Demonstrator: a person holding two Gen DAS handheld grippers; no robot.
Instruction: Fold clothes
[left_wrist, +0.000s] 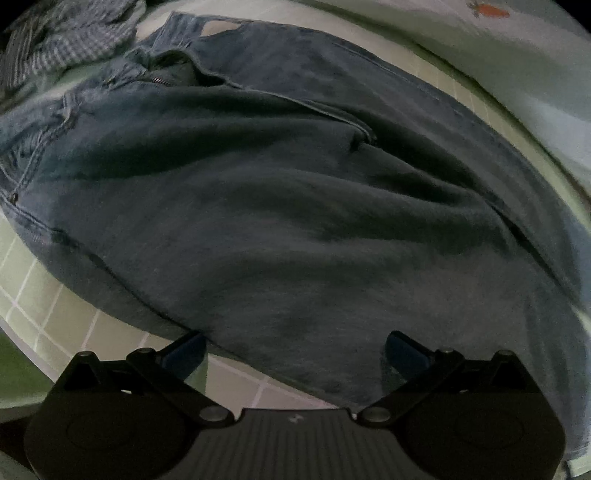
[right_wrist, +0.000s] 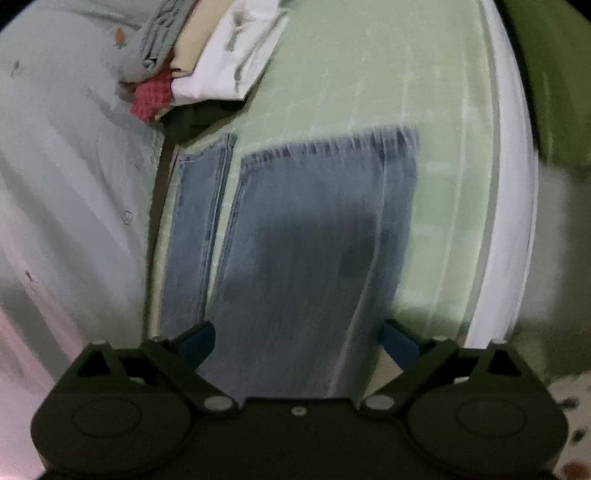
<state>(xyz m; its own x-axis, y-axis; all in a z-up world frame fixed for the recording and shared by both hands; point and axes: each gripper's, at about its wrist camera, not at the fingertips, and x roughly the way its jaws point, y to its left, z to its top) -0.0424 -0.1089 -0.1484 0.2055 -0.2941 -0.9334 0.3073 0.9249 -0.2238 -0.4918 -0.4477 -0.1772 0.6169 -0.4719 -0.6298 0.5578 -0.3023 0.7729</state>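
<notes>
Denim jeans (right_wrist: 306, 236) lie flat, folded clothes (right_wrist: 207, 62) stacked beyond their hems.

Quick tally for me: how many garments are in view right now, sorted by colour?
Blue denim jeans: 1
Blue checked garment: 1
White folded garment: 1
Beige folded garment: 1
Grey-green garment: 1
Red checked cloth: 1
Total: 6

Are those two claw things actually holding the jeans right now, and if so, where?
No. The left gripper and right gripper are both open over the jeans, gripping nothing.
</notes>
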